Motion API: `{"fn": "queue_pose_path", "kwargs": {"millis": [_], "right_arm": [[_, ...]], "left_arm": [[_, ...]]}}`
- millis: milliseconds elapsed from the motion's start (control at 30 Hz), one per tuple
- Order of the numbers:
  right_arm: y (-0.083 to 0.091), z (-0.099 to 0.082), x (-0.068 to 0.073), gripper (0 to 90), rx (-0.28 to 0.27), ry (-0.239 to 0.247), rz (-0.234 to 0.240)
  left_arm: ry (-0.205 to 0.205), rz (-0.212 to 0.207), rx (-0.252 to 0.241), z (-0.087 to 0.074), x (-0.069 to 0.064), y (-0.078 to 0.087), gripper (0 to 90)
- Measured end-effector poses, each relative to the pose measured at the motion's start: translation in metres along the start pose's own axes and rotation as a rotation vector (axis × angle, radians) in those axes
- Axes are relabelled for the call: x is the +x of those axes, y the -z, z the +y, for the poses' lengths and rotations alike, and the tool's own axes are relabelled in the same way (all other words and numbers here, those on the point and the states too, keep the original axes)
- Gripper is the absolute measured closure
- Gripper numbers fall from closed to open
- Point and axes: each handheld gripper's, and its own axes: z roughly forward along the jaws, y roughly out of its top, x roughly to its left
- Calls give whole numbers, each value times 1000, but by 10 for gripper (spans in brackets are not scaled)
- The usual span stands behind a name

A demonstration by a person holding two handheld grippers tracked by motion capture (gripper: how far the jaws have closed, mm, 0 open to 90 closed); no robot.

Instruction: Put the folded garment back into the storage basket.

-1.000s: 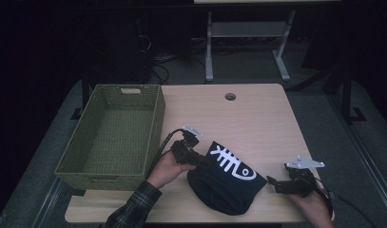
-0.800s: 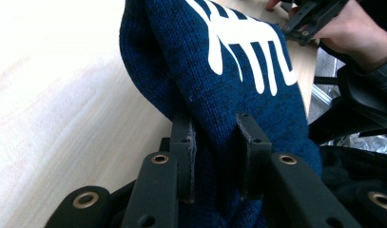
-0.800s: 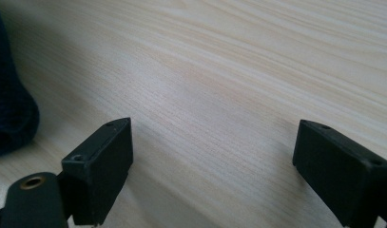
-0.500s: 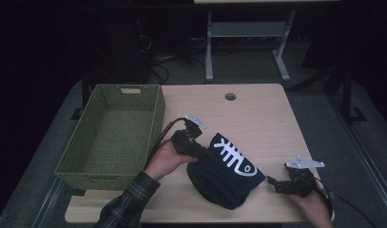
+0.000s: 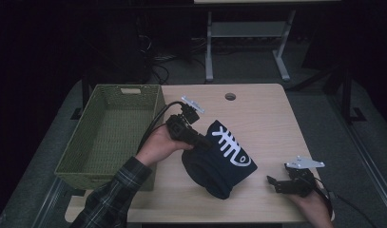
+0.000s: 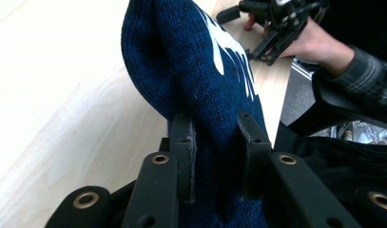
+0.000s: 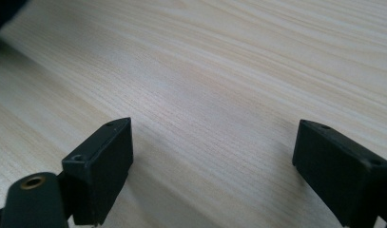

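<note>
1. We are looking at a dark blue knitted garment (image 5: 219,164), most likely a beanie or small sweater, sitting near the front middle of the desk (image 5: 267,118). Its left side is raised while the rest is sagging onto the wood.
2. The left tongs (image 6: 215,156) are pinching a fold of the knit between both pads, and the cloth is bunching thickly there.
3. The right tongs (image 5: 273,183) are resting spread wide near the desk's front right corner, with nothing between them, apart from the garment.
4. We are judging the garment light, soft and floppy: it is draping and folding wherever it is unsupported, so one pinch is carrying it but not keeping its shape.
5. The ribbed knit looks grippy, not slippery, and nothing about it seems fragile.
6. We are judging a thick doubled fold or the edge as the best hold, as a single layer may stretch.
7. We are reading no words or brand; a white fishbone design (image 5: 231,147) is showing on the top face.
8. A green woven basket (image 5: 77,156) is standing at the desk's left edge.
</note>
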Motion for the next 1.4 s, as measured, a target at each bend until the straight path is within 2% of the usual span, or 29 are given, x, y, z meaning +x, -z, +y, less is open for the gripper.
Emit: {"fn": "queue_pose_path", "kwargs": {"millis": [233,400,567,667,967,1033,1067,1267,1400], "right_arm": [[0,0,0,131,1,-1,0],[0,0,0,131,-2,-2,0],[0,0,0,131,-2,-2,0],[0,0,0,130,-1,-2,0],[0,0,0,115,4,1,1],[-1,0,0,64,7,-2,-8],[-2,1,-1,35,19,-20,-19],[-3,1,-1,16,27,-18,-17],[-4,2,-1,0,32,-23,-27]], "left_arm": [[-11,36,9,9,-1,31,728],[-1,59,1,10,1,50,728],[28,69,-19,7,6,71,728],[39,92,-26,4,8,84,727],[82,146,-58,-12,17,119,726],[95,161,-70,-16,18,127,726],[101,167,-72,-18,19,131,726],[138,208,-95,-33,23,156,726],[172,235,-131,-46,27,177,726]]}}
